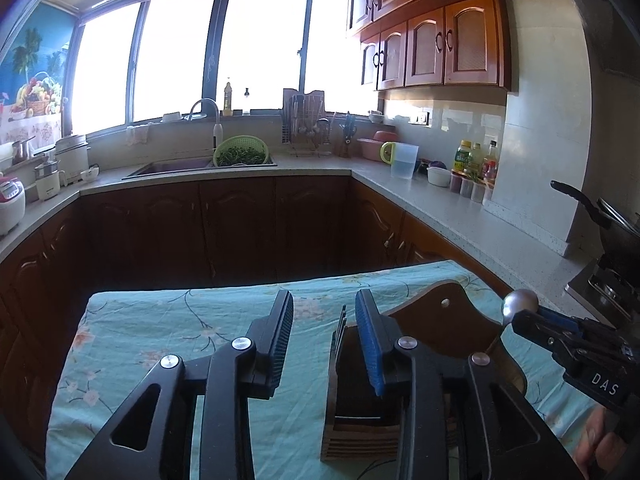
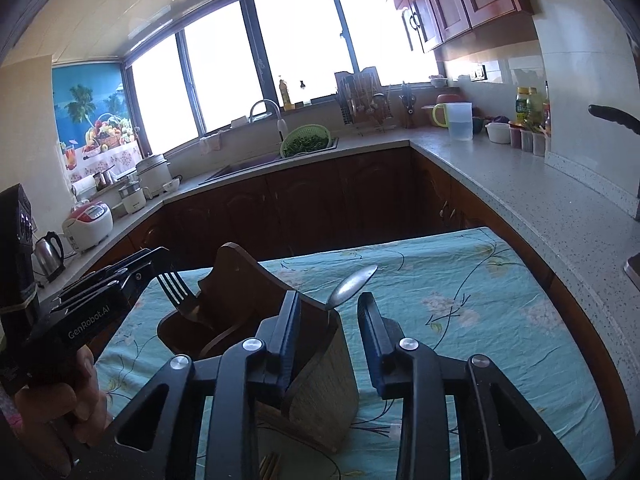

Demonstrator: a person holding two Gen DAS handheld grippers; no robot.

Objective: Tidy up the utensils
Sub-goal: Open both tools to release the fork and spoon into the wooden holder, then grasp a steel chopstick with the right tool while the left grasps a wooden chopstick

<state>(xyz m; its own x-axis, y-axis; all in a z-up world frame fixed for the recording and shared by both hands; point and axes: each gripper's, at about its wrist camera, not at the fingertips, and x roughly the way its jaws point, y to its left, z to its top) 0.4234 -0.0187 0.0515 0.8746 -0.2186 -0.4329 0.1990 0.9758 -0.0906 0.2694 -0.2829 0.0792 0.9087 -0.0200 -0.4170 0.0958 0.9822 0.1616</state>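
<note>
Hovering, left tongs [image 1: 324,300]: jaws spread apart, nothing between them, poised above the wooden utensil holder [image 1: 436,320].
Right tongs [image 2: 328,304]: jaws parted, empty, directly over the holder; seen from the left wrist view they look close around the spoon's neck, so grip uncertain.
Spoon [image 2: 352,280]: handle down in the holder, bowl up, tilted.
Fork [image 2: 178,290]: tines up, standing in the holder's front compartment, just beside the left tongs.
Right view only: chopstick ends at the bottom edge.
Surface [image 1: 160,320]: floral turquoise cloth; holder stands on it.
Background: sink with green colander [image 1: 240,152], dish rack, clear jug [image 1: 404,160].
</note>
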